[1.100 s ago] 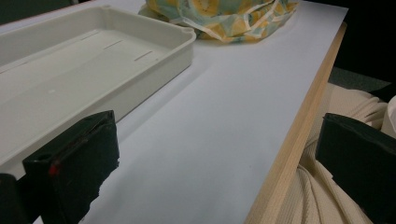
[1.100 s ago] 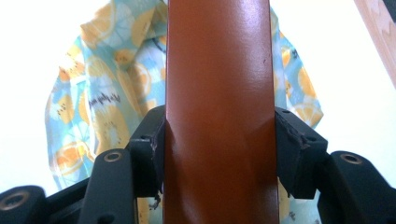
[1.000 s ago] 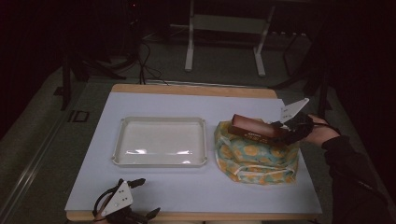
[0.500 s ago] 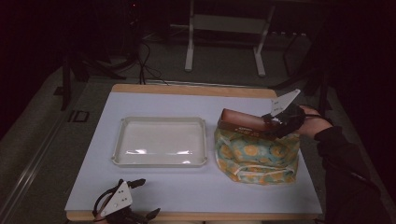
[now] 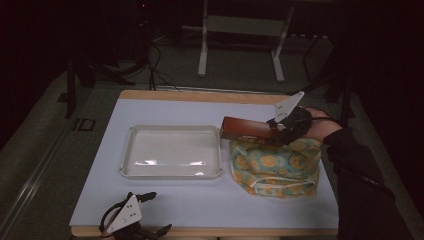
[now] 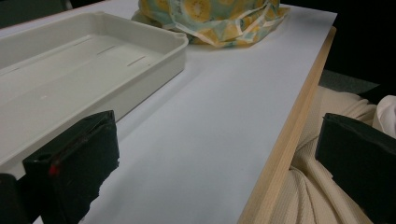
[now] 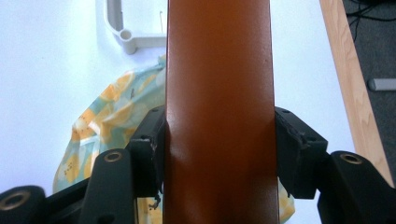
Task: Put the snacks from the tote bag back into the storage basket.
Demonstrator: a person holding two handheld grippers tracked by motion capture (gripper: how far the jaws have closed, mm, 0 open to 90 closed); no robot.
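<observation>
Brown box [image 5: 246,131] clamped in right tool [image 5: 280,131], above patterned bag [image 5: 275,165], left tool [image 5: 142,222] apart.

1. The left gripper [image 6: 215,163] has its two black jaws spread wide apart, with nothing between them.
2. The white worktop [image 6: 224,107] runs ahead, its wooden edge on the right.
3. A white tray [image 6: 88,70] lies at left, close to the left-hand jaw.
4. A yellow-patterned cloth bag [image 6: 210,18] rests beyond the tray's far corner.
5. Cream knit fabric [image 6: 317,186] shows past the wooden edge.
</observation>
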